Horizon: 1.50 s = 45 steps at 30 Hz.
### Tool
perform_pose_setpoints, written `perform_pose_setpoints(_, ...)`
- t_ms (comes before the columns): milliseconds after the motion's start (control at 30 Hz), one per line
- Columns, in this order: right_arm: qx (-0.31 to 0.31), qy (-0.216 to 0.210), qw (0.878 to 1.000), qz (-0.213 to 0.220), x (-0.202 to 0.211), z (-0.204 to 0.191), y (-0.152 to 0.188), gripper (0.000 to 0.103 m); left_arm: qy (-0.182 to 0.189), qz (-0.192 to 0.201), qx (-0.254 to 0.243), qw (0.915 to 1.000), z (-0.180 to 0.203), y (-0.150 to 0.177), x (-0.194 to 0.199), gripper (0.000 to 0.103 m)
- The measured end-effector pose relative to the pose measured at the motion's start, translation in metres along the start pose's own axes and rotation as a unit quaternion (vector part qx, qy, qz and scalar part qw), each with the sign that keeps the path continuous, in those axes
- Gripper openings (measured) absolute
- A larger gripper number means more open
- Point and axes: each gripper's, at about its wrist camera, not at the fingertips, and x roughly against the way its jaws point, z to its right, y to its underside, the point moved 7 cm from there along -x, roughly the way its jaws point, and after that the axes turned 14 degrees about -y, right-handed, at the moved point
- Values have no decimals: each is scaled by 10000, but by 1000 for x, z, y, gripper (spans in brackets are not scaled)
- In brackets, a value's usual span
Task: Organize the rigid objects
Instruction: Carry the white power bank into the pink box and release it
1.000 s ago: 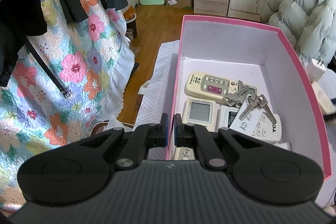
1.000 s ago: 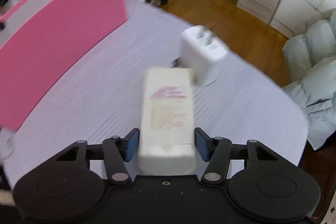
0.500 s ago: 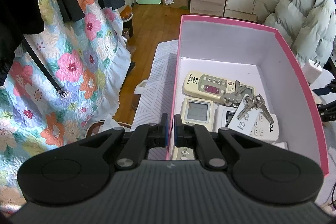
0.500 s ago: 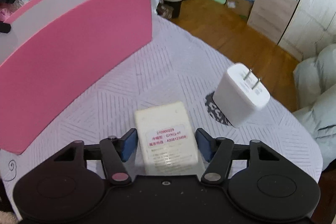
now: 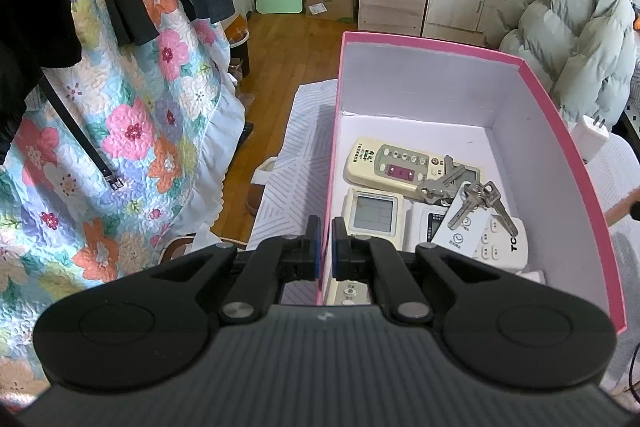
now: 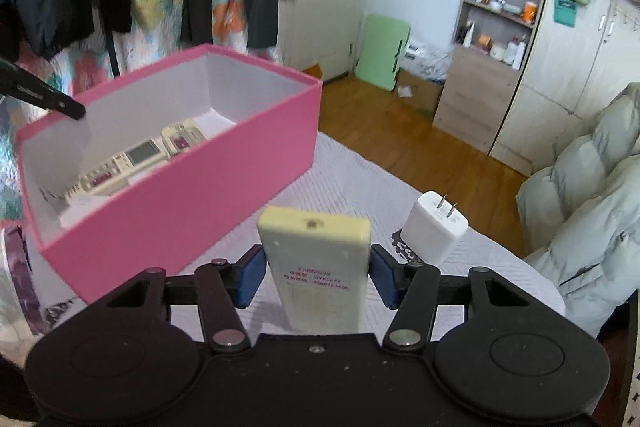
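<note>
**Remote lifted, next stop the pink box**

Right gripper has the cream remote between its blue pads, label side up, nose tilted up and clear of the quilted table cover. Jaws have just been closing a little on it; it looks held.

Left gripper is clamped shut on the near-left wall of the pink box, pinning it in place. Good, keep it there.

To do this step well, I'd judge:
- Carry the remote over the near pink wall with margin; don't clip the rim.
- Drop zone: the bare floor at the far end of the box. Near end is taken by other remotes and keys.
- Lower flat, then release.
- White charger sits just right of the remote on the cover; probably next.

Versus a second ago: the remote lay flat on the cover with the charger just beyond it; now it's raised and the right view has swung up to show the box interior. Left view is unchanged.
</note>
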Motion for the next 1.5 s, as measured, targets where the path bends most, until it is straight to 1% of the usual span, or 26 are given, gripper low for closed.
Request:
perform_pose_setpoints(233, 16, -13, 9998, 206, 21, -15, -10, 61, 41, 18, -11, 10000, 1, 0, 1, 4)
perform_pose_setpoints(433, 188, -273, 9988, 360, 38, -25, -34, 61, -9, 108, -97, 9999, 5, 0, 2, 4)
perform_pose_setpoints(567, 380, -499, 9959, 657, 47, -37, -62, 61, 13, 104, -73, 9999, 4, 1, 3, 4)
perform_pose_setpoints(700, 297, -901, 9894, 1096, 54, -44, -92, 61, 32, 108, -66, 9999, 3, 0, 2, 4)
perform_pose_setpoints(800, 183, -1282, 9834, 1272, 46, -47, -109, 61, 83, 136, -61, 9999, 2, 0, 2, 4)
perform_pose_setpoints(867, 159, -1447, 9811, 1278, 32, -51, -117, 61, 123, 140, -25, 9998, 1, 1, 2, 4)
perform_pose_setpoints(933, 102, -1555, 9805, 1195, 8, -52, -124, 61, 141, 149, -16, 9998, 1, 1, 3, 4)
perform_pose_setpoints(1033, 44, -1461, 9838, 1040, -31, -50, -130, 61, 78, 213, -89, 9997, 3, 2, 3, 4)
perform_pose_setpoints(1200, -104, -1039, 9910, 834, -99, -34, -138, 61, 123, 198, -40, 9997, 4, 3, 4, 4)
perform_pose_setpoints(1233, -30, -852, 9928, 844, -107, -32, -139, 61, 139, 197, -25, 9997, 4, 3, 4, 4)
perform_pose_setpoints(1267, 132, -574, 9946, 860, -116, -31, -138, 61, 152, 197, -15, 9997, 4, 3, 4, 4)
perform_pose_setpoints(1333, 471, -135, 9950, 869, -123, -32, -135, 61, 166, 204, -9, 9997, 4, 3, 4, 4)
perform_pose_setpoints(1367, 588, 10, 9950, 806, -127, -33, -132, 61, 176, 200, 4, 9996, 4, 3, 4, 4)
perform_pose_setpoints(1400, 602, 33, 9956, 715, -129, -34, -128, 61, 195, 189, 23, 9996, 3, 3, 4, 4)
perform_pose_setpoints(1500, 474, -157, 9976, 473, -128, -37, -116, 61, 274, 183, 77, 9994, 0, 3, 3, 4)
